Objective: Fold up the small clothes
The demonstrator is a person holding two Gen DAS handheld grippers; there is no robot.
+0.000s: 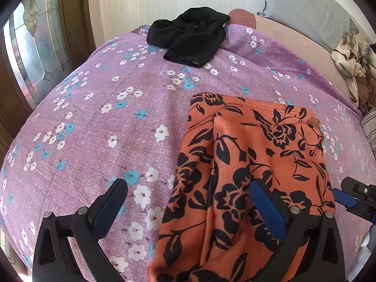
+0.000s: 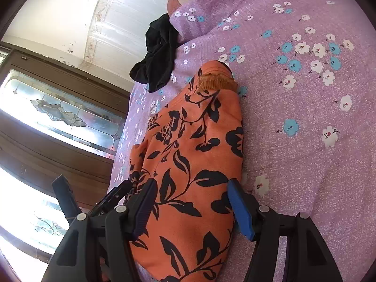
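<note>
Orange floral garment [image 1: 253, 164] folded, lying on bed [image 1: 98, 122] near both grippers, right of centre in left wrist view. Left gripper [image 1: 188, 202] — jaws wide, right finger over cloth, left finger over bare sheet, nothing pinched. Right gripper [image 2: 192, 209] — jaws partly spread, straddling garment's near end, pads not pressing it. Black garment [image 1: 190, 37] crumpled at far edge of bed, well apart. Grey pillow [image 1: 305, 7] far right.

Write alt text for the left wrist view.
An orange garment with black flowers lies on a purple flowered bedsheet, the open left gripper hovering over its near edge. A black garment sits crumpled farther back; the right gripper shows at right.
</note>
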